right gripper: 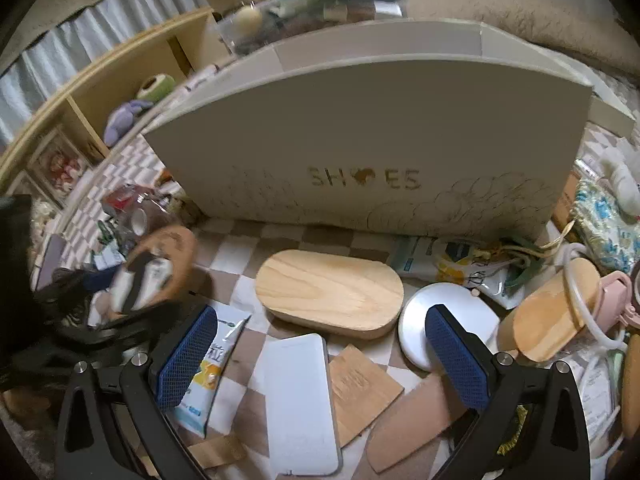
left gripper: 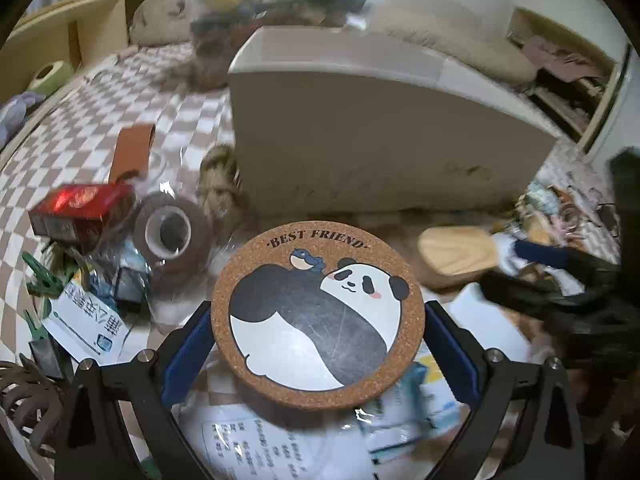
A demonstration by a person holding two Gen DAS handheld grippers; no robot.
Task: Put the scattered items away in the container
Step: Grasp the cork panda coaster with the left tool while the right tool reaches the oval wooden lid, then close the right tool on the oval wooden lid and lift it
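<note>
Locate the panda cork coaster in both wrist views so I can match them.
Left wrist: panda cork coaster sits centre-low, clamped between the left tongs.
Right wrist: same coaster, blurred, mid-left, beyond the open right tongs.
Shared landmark: the oval wooden lid in front of the shoe box.

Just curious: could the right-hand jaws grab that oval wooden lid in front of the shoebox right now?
Probably yes. The right gripper is open and empty, and the wooden lid lies flat just ahead, with nothing on top; only a white phone lies between.
</note>
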